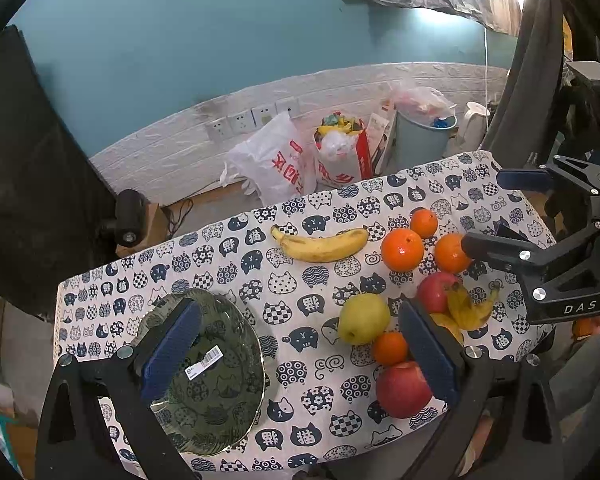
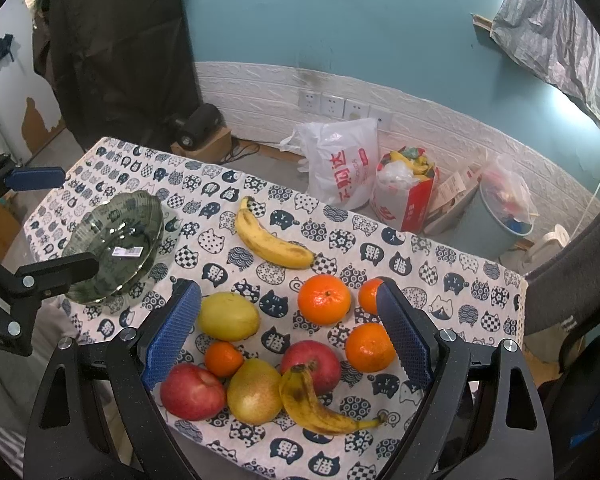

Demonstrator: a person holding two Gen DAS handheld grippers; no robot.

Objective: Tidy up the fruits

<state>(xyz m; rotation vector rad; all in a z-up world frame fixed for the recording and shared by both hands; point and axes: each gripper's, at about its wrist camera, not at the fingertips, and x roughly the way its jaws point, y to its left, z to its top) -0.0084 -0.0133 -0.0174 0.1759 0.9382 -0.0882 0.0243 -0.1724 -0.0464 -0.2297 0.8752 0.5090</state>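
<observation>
While both grippers hang above the table, jaws spread wide and empty, the scene reads as follows.

Left gripper (image 1: 300, 344): jaws apart, holding nothing; blue ribbed pads; one finger over the glass plate, the other over the fruit cluster.
Right gripper (image 2: 288, 332): jaws apart, holding nothing; above the near fruit cluster. Seen from the left wrist view, its black frame carries the white letters "DAS".
Glass plate (image 1: 236, 400): dark green, scalloped rim, at the table's left side, no fruit in it; a white barcode sticker (image 1: 204, 361) lies at its centre, print too small to read.
Tablecloth (image 1: 228, 268): white, printed with navy cat faces, some bearing Chinese characters.
Lone banana (image 2: 270, 242): at the far middle of the cloth, apart from the rest.
Fruit cluster: on the right half of the table; green-yellow pear (image 2: 228, 316), second pear (image 2: 254, 392), two red apples (image 2: 192, 392) (image 2: 312, 364), four oranges, the largest (image 2: 324, 299), and a spotted banana (image 2: 320, 404) resting against the far apple.
White plastic bag (image 2: 340, 160): on the floor by the wall, red Chinese characters, partly legible.
Red-and-white carton (image 2: 408, 196): right of the bag, filled with scraps.
</observation>
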